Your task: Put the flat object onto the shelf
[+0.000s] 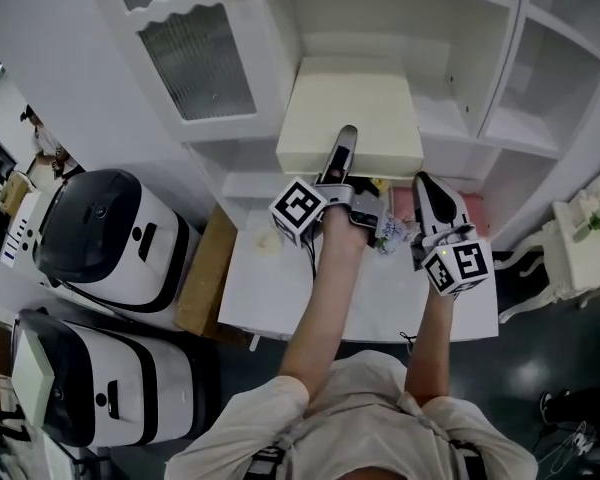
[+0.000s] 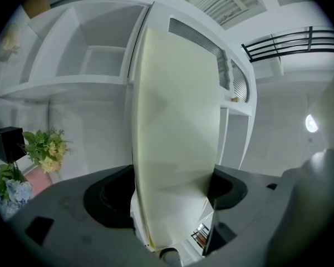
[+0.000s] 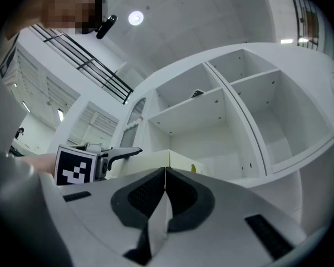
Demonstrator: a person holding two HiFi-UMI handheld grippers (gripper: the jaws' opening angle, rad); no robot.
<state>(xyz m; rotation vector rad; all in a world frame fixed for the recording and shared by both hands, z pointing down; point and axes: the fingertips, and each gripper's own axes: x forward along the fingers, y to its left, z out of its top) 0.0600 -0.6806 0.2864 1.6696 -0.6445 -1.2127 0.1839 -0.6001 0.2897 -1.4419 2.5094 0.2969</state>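
The white shelving unit [image 1: 460, 118] fills the upper view. A cream flat box [image 1: 352, 123] sits level at its middle opening, at 12 o'clock from the left gripper [image 1: 342, 153], whose jaws clamp the box's near edge, forearm stretched forward. The right gripper [image 1: 427, 193], at 3 o'clock beside it, points forward too, jaws pressed together with nothing between.

A small bunch of green-leaved flowers [image 1: 387, 236] is carried on the white rectangular bench [image 1: 270, 298], set against the white open-fronted shelf unit [image 1: 450, 113].
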